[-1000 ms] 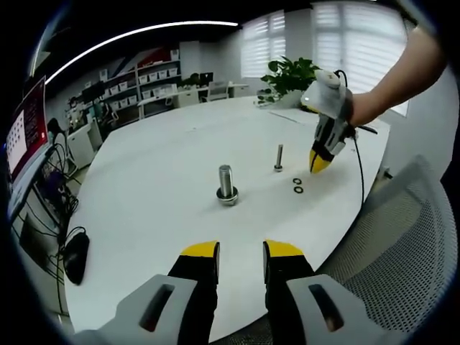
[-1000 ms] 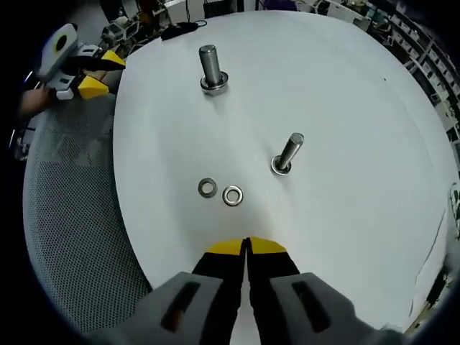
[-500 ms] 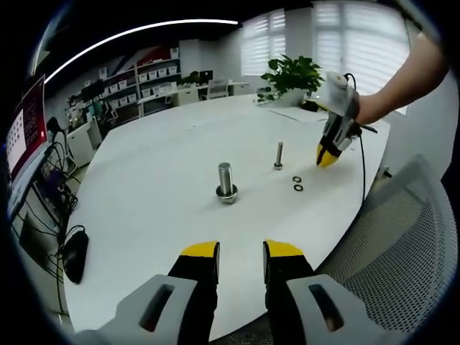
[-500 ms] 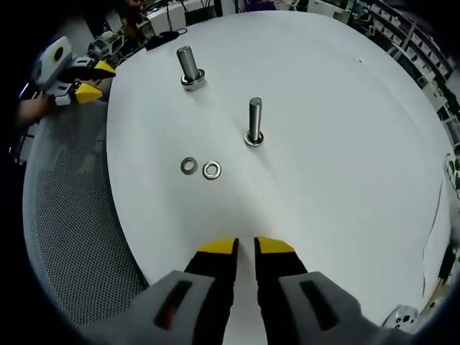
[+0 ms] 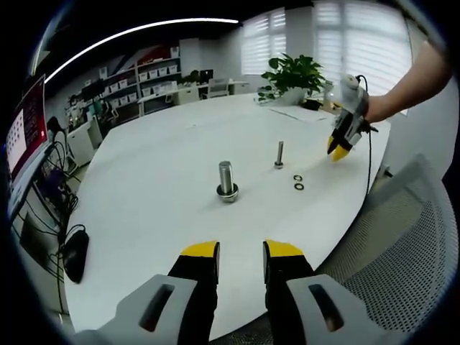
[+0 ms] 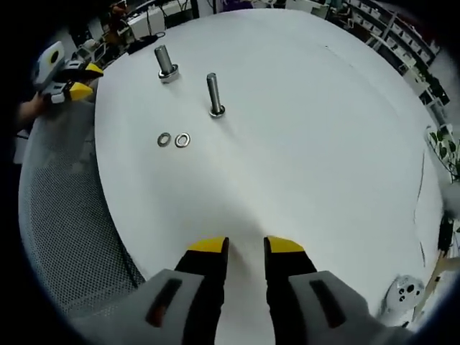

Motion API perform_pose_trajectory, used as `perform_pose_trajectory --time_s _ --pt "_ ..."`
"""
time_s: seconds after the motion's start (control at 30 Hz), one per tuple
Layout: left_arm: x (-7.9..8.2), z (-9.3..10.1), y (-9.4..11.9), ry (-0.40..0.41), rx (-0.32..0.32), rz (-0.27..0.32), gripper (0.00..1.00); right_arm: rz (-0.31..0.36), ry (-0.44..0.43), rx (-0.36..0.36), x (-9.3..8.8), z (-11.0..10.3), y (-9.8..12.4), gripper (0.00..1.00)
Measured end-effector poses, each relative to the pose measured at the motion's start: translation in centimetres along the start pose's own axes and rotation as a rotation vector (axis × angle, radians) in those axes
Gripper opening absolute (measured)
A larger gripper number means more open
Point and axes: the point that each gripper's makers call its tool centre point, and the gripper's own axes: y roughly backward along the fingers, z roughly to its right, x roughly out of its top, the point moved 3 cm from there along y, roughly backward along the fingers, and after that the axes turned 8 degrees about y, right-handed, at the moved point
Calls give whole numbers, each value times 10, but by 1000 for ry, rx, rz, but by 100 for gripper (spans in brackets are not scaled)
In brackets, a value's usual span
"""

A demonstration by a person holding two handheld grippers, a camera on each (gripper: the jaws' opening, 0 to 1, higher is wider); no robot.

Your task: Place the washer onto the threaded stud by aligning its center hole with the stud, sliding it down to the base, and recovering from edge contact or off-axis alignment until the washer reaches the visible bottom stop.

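Worktop point(image 5: 144, 180) first: I see a big white oval surface, spreading wide in both views. Off its edge sits a grey mesh chair point(image 5: 402, 244), which I see in the right gripper view point(image 6: 65, 223) too. A leafy plant point(image 5: 291, 72) stands at the worktop's far side in the left gripper view, with shelves point(image 5: 154, 75) against the back wall.

My left tool point(image 5: 241, 251) hovers above the near edge of the worktop, yellow-tipped jaws parted with a clear gap and nothing between them. I can also see it from the right gripper view point(image 6: 75, 80), over by the chair side. My right tool point(image 6: 246, 248) hangs above bare worktop, jaws likewise parted and gripping nothing; in the left gripper view point(image 5: 339, 149) it is held over the far right edge, a hand point(image 5: 374, 108) behind it.

Now the hardware. A thick stud point(image 5: 227, 181) stands upright on its base, and a thinner stud point(image 5: 279, 154) stands upright beyond it. I see both in the right gripper view as well, thick point(image 6: 164, 63), thin point(image 6: 214, 95). Smallest of all, two washers point(image 5: 297, 182) lie flat on the worktop, just beside each other, near the thinner stud, on neither stud. The right gripper view point(image 6: 174, 139) shows them side by side, well apart from my right tool.
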Motion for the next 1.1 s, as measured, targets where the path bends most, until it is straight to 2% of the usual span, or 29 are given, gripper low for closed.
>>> perform_pose_trajectory --time_s 0.37,0.57,0.8,1.1 --pt "0 -1 -1 0 1 -5 22 -26 -88 -52 -43 31 16 23" --pt "-1 0 -2 1 -1 -12 22 -37 -122 -64 -59 38 22 23" --pt "-1 0 -3 1 -3 -13 22 -67 -180 -89 -90 53 30 23" --pt "-2 0 -3 1 -5 -15 22 -95 -245 -113 -120 64 38 24"
